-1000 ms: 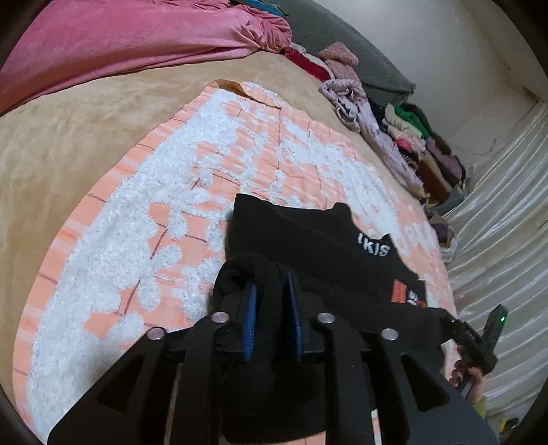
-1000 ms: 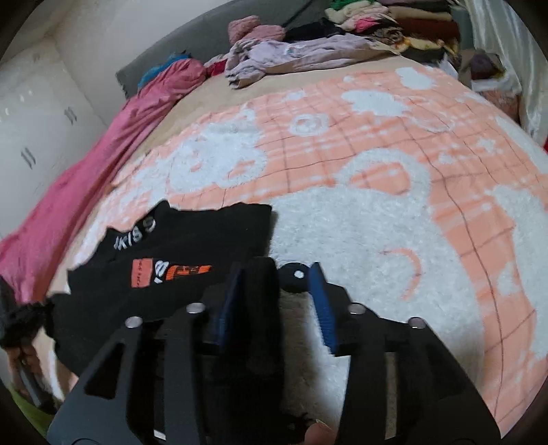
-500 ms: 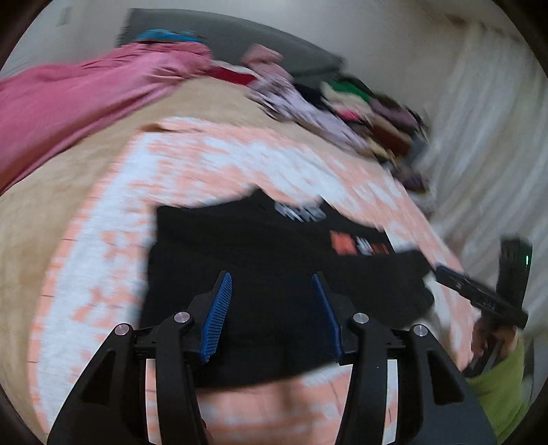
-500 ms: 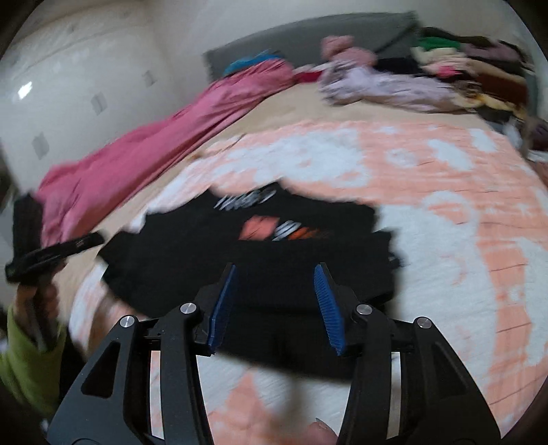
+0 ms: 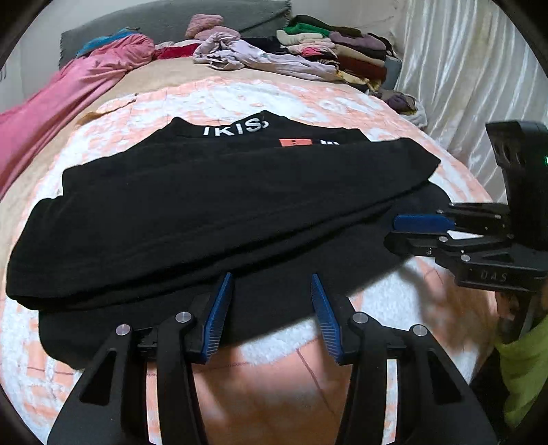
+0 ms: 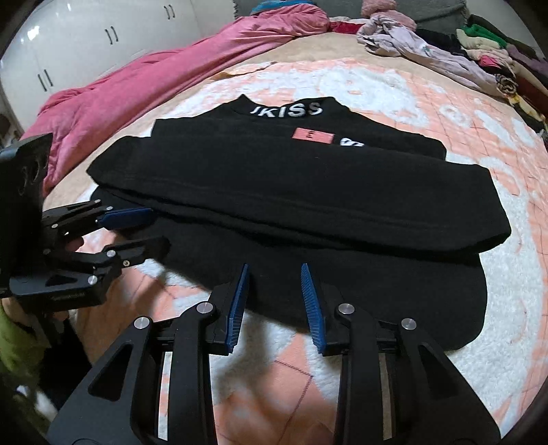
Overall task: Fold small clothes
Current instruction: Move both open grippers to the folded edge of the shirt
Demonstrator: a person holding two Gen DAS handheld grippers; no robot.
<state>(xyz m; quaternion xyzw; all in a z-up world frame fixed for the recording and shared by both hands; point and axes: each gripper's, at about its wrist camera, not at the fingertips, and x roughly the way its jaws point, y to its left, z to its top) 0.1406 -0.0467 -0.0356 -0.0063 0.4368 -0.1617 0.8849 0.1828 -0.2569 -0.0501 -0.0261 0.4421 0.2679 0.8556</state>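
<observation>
A pink quilt (image 5: pixel 58 99) is lying bunched along the left edge of the bed, on a tan sheet (image 5: pixel 37 150). Beside it, an orange-and-white blanket (image 5: pixel 212 99) is covering the middle of the bed, and the black shirt (image 5: pixel 205 198) is lying on it, folded over itself so an upper layer is resting across a lower one; white letters and an orange patch are showing near its far edge. The left gripper (image 5: pixel 270 308) is hovering at the shirt's near edge with its blue-padded fingers spread apart and nothing between them; whether the tips are touching the cloth cannot be told. Further right, the right gripper (image 5: pixel 407 234) is reaching in sideways at the shirt's right edge, its fingers also parted and empty, as its own camera is showing (image 6: pixel 274 294). At the far side of the bed, a pile of clothes (image 5: pixel 328 51) is sitting against a grey headboard (image 5: pixel 178 17), and pale curtains (image 5: pixel 462 68) are hanging on the right.
</observation>
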